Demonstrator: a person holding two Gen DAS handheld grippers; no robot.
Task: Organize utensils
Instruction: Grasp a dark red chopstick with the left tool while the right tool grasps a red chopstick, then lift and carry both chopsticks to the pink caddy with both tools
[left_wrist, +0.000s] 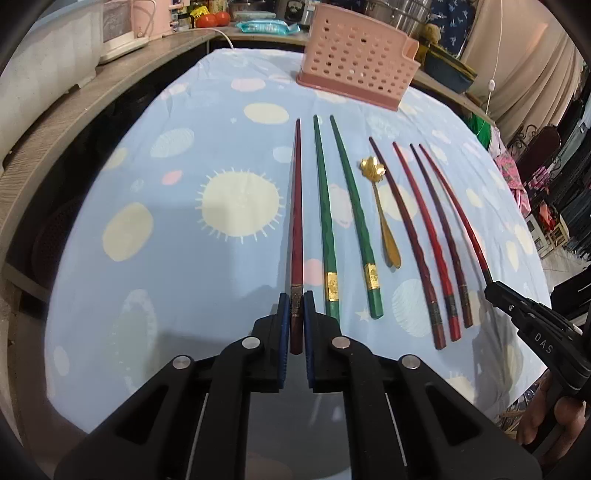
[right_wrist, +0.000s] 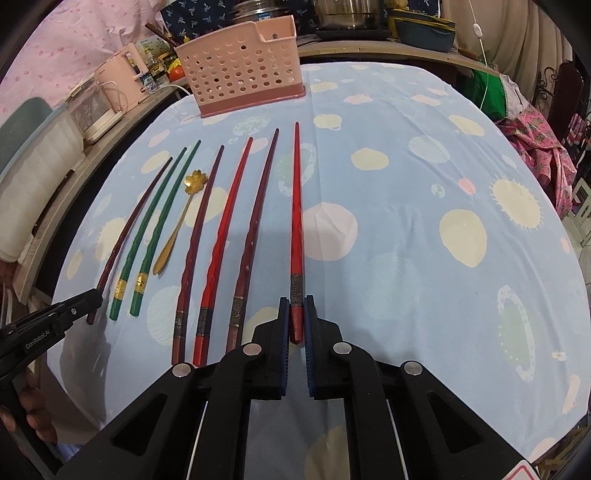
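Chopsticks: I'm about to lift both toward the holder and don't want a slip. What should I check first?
1. Left gripper shut on dark red chopstick: ok.
2. Right gripper shut on bright red chopstick: ok.
3. Both grips near the thick ends: ok.
4. Pink holder upright, top open: ok.
5. Nearest green chopstick clear of left gripper: cannot tell.

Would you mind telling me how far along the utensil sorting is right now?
Nothing looks stored yet: no utensil shows in the pink basket. In hand: the left hand-held gripper pinches the leftmost dark red chopstick, the right hand-held gripper the rightmost red chopstick. Left: two green chopsticks, the gold spoon and three more reddish chopsticks.
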